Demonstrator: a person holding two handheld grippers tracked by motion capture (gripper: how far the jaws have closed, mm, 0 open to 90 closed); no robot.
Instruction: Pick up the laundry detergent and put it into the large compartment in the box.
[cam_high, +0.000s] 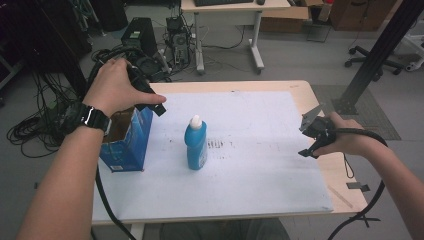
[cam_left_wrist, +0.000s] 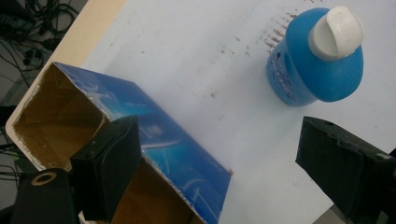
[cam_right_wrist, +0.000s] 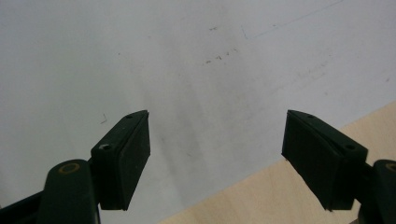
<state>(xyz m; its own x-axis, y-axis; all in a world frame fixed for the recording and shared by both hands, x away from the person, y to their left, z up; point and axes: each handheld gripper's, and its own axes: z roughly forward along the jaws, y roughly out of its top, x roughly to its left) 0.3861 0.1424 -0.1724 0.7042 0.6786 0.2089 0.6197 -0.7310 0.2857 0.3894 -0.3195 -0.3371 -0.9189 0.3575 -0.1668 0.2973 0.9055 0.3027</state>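
Two grippers are in your hands, both with jaws spread and nothing between them. Your right gripper (cam_high: 311, 131) hovers at the table's right edge, over the border where the white sheet (cam_right_wrist: 187, 56) meets the bare wood (cam_right_wrist: 261, 196); its jaws stand wide apart above that seam. Your left gripper (cam_high: 152, 102) hangs above the open blue carton (cam_high: 127, 140) on the left side of the table (cam_high: 300, 90), one jaw over the carton's cardboard opening, the other out over the sheet. Just beside the carton, apart from it, stands the blue bottle (cam_high: 196, 145) with its white cap (cam_left_wrist: 337, 31), upright near the sheet's middle. Farther off, beyond the table, a dark computer tower (cam_high: 139, 34) and tangled cables (cam_high: 30, 130) sit on the floor.
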